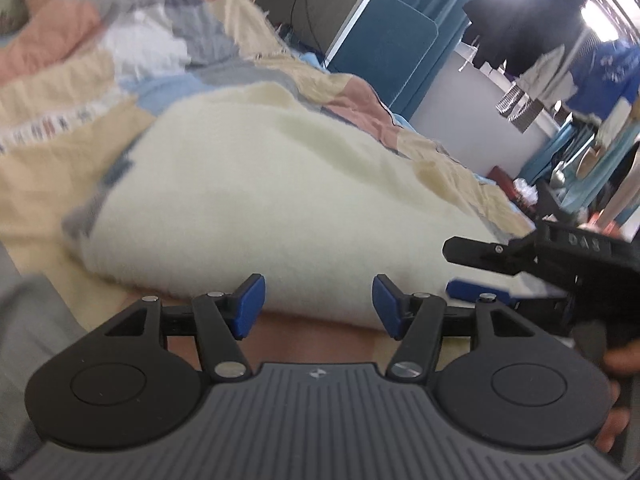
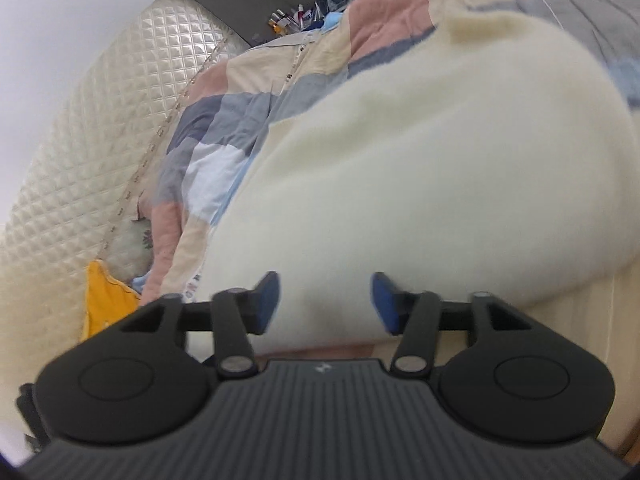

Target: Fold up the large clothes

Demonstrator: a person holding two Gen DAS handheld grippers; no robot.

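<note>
Seemingly the folding is nearly done: the left hand-held gripper (image 1: 318,306) stands spread with nothing between its pads, low in its frame, and the right hand-held gripper (image 2: 325,304) likewise gapes empty. Just beyond both lies the cream garment (image 1: 280,200), already a compact folded bundle (edges blurred) on the patchwork quilt (image 1: 52,80) of the bed. Probably only tidying or moving it remains.
</note>
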